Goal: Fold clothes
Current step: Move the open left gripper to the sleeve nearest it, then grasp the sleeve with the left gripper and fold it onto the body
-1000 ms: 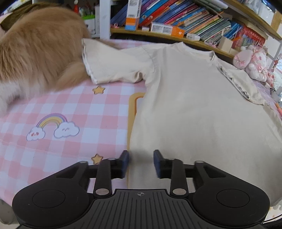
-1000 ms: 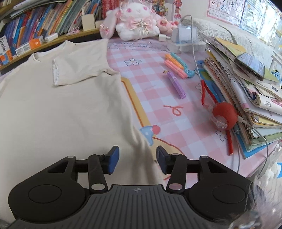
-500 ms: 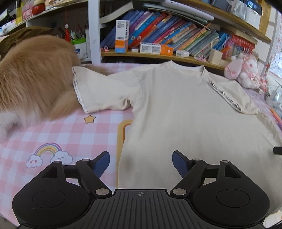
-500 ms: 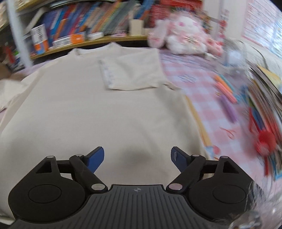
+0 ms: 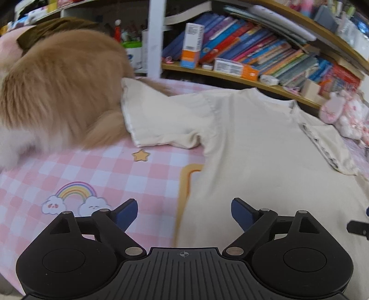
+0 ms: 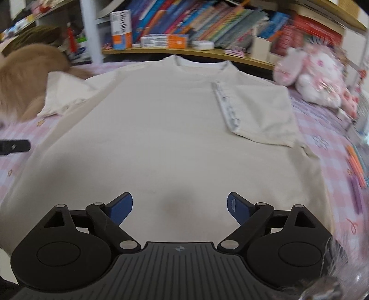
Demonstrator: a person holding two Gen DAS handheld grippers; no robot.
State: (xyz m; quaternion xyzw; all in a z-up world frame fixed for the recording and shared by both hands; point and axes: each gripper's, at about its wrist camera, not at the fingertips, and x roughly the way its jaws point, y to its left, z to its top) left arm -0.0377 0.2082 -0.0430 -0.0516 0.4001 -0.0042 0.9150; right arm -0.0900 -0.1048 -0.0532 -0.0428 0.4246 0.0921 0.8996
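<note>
Left gripper (image 5: 184,211) spread wide, holding nothing, poised above the near left side edge of a cream T-shirt (image 5: 265,157). Right gripper (image 6: 180,205) equally wide and empty, over the near middle of the shirt. Spread flat on a pink checked cloth (image 5: 96,170); right sleeve (image 6: 260,115) folded inward, left sleeve (image 5: 161,122) stretched toward a furry tan animal (image 5: 57,92).

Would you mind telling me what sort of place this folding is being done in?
Most likely a child's bedroom or study corner at home. A shelf crammed with colourful books runs behind a pink checked cloth printed with rainbows and stars, and a pink plush toy sits beside the cream T-shirt.
</note>
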